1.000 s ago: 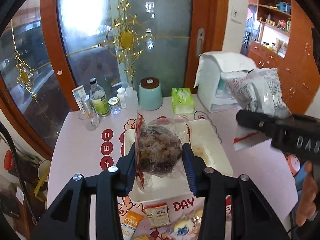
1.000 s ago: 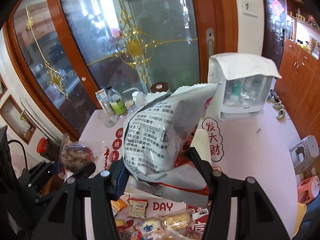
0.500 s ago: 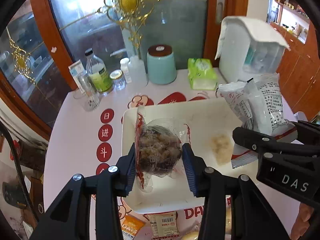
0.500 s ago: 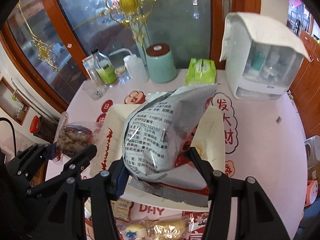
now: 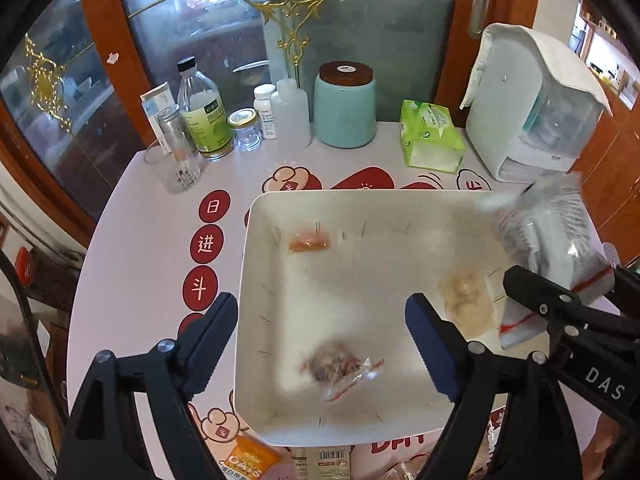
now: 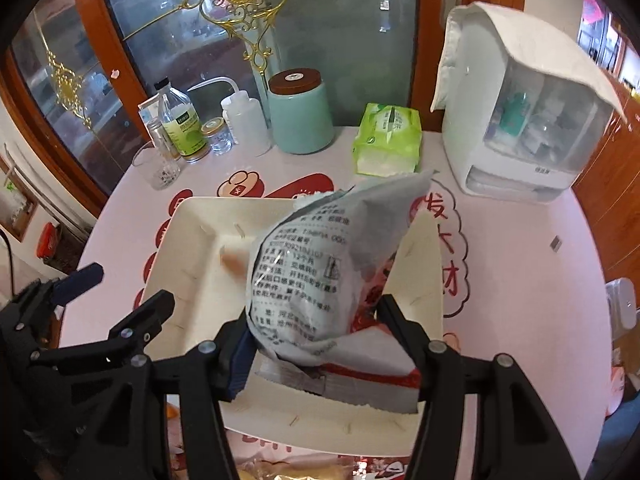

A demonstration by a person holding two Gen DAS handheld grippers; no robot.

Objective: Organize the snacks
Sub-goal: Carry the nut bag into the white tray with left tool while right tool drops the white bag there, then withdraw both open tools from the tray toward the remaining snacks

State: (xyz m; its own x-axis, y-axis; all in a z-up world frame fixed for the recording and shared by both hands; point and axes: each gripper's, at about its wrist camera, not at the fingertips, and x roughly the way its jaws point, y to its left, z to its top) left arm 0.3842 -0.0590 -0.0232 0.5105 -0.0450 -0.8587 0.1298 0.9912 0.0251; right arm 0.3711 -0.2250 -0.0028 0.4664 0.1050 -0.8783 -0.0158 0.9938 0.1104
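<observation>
Two tongs are hanging over the white tray (image 5: pixel 256 280) on the tabletop (image 5: pixel 132 264). Left tongs (image 5: pixel 320 332) are standing wide apart, having just been opening, with nothing between the pads; the clear packet of brown snack (image 5: pixel 336 364) is lying (blurred) on the tray floor below them, near the front edge. Right tongs (image 6: pixel 316 344) are pinching the grey-and-white printed snack bag (image 6: pixel 316 264) at its lower part, its jaws having just been easing slightly wider, the bag standing up over the tray's right side. A small orange packet (image 5: pixel 310 242) and a pale packet (image 5: pixel 466 300) are also lying in the tray, well apart. More wrapped snacks (image 5: pixel 248 464) are sitting on the tabletop just in front of the tray. At the back are resting a teal canister (image 5: pixel 344 112), a green tissue pack (image 5: pixel 430 136) and some bottles (image 5: pixel 204 116).
</observation>
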